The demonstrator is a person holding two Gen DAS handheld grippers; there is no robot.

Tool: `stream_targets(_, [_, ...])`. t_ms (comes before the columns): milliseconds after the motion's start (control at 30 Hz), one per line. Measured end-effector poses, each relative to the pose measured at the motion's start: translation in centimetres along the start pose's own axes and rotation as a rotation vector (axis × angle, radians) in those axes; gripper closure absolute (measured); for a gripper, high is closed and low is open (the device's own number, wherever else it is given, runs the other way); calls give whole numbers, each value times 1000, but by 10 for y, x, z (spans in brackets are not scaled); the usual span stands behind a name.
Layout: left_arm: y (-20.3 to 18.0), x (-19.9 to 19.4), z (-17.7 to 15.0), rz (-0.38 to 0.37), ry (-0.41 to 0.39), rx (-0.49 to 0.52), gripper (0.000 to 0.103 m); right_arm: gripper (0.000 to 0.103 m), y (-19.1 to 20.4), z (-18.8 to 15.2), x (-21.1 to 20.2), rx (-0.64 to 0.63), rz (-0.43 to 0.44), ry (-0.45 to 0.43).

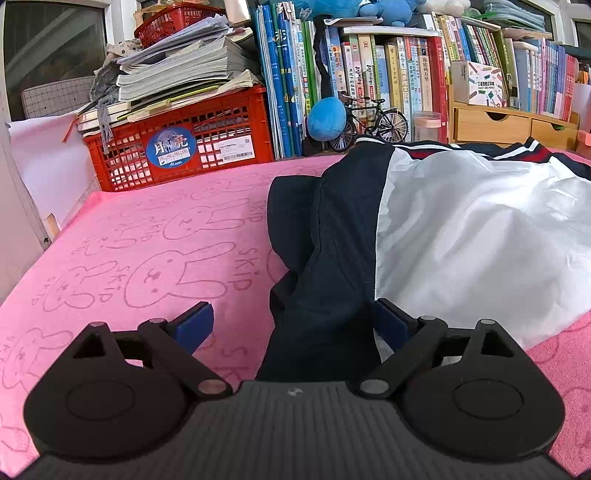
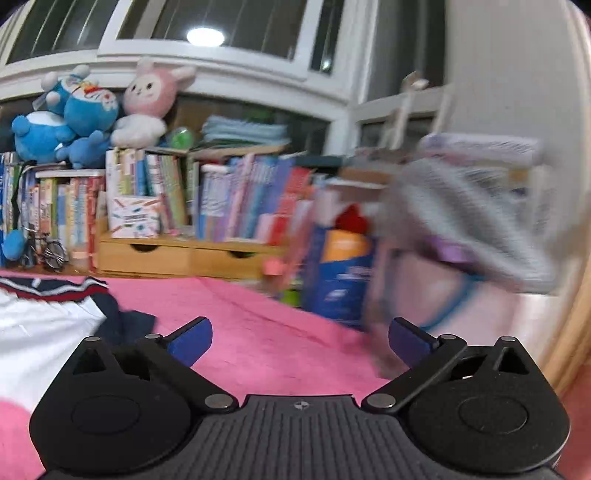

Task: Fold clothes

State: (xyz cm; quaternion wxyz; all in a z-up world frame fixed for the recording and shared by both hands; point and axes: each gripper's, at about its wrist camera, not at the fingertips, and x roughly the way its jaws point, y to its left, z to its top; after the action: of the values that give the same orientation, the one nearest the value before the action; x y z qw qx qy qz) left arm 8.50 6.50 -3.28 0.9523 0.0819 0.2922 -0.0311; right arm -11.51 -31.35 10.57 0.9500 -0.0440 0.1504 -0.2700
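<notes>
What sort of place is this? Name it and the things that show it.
Most likely a child's bedroom or study at home. Rows of books fill the shelf, plush toys sit on top of them, and a jacket lies on a pink towel printed with rabbits.

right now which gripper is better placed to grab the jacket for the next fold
Left. The left gripper is open with the jacket's navy sleeve between its jaws; the right gripper is open over bare pink cloth.

Bright, even indoor light with a ceiling lamp (image 2: 205, 36) reflected in dark glass; fisheye-bent edges, right-wrist view's right side motion-blurred.
</notes>
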Motion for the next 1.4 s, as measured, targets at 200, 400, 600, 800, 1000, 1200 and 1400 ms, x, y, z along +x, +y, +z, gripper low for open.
stream_targets(200, [-2, -1, 0, 20, -4, 15, 6, 0, 33, -50, -20, 64, 225, 17])
stream_targets(400, [1, -2, 1, 25, 8, -6, 4, 1, 168, -81, 15, 216, 575, 157])
stream_targets(600, [13, -58, 8, -111, 22, -173, 8, 1, 240, -85, 19, 450, 832, 331])
stream_targets(800, [-15, -76, 1, -404, 49, -238, 7, 0, 264, -85, 20, 581, 896, 432])
stream_targets(1000, [-89, -93, -3, -226, -113, 335, 8, 4, 285, -74, 12, 230, 770, 343])
stream_targets(1200, [-119, -68, 0, -243, -122, 499, 8, 8, 275, -80, 39, 417, 842, 461])
stream_targets(1400, [-136, -38, 14, -124, -196, 555, 26, 8, 282, -66, 38, 304, 908, 401])
